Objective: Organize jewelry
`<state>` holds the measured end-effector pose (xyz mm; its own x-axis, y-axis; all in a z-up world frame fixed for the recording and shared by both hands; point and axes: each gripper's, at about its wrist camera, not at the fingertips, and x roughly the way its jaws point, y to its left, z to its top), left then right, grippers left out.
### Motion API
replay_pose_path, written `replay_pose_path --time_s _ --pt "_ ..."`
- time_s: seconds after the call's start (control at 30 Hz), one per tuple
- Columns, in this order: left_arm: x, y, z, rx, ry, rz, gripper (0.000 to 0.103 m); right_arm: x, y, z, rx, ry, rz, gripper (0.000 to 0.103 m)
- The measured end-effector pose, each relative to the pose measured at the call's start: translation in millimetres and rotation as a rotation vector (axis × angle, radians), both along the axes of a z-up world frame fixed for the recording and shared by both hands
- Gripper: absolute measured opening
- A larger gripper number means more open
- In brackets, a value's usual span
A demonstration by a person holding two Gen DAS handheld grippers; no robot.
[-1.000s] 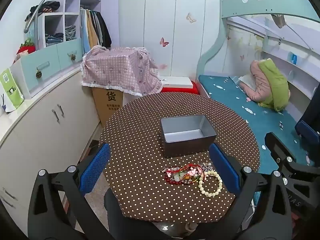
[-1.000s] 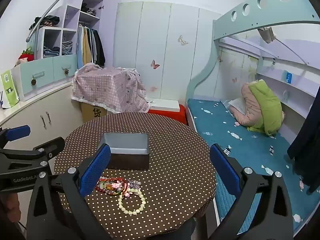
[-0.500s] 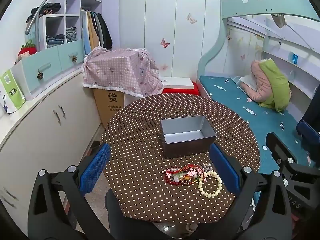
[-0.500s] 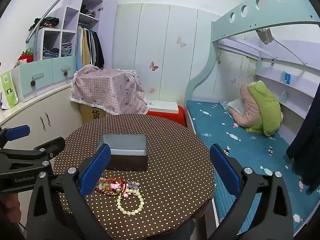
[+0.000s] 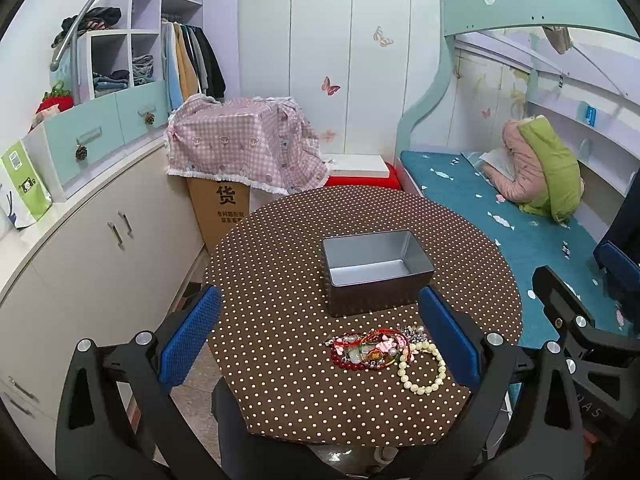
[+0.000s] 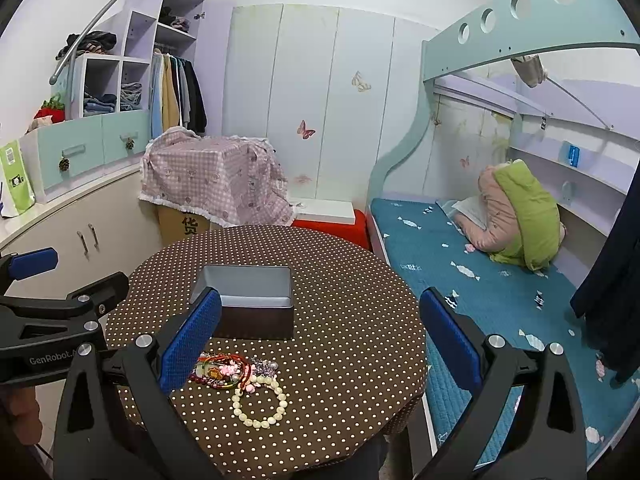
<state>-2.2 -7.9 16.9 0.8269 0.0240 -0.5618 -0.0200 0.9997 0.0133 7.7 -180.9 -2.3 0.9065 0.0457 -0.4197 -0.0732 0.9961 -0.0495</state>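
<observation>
A small pile of jewelry lies near the front edge of the round dotted table: tangled red bead bracelets and a cream bead bracelet. The pile also shows in the right wrist view, with the cream bracelet nearest. An empty grey metal box stands behind the pile at mid-table. My left gripper is open and empty, held above the table's front edge. My right gripper is open and empty to the right of the pile.
White cabinets run along the left. A cardboard box under a pink checked cloth stands behind the table. A bed with a teal cover lies to the right. The left gripper shows at the left edge of the right wrist view.
Both views have shifted slightly; the grippers have barely moved and stay open. The jewelry and box have not moved.
</observation>
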Motion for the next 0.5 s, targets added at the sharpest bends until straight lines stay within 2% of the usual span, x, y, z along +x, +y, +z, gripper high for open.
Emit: replay_pose_path --time_s 0.5 --pt "-1.2 -0.2 -0.1 0.002 -0.004 0.000 0.098 0.3 1.2 -4.4 -0.002 0.000 -0.003 0.096"
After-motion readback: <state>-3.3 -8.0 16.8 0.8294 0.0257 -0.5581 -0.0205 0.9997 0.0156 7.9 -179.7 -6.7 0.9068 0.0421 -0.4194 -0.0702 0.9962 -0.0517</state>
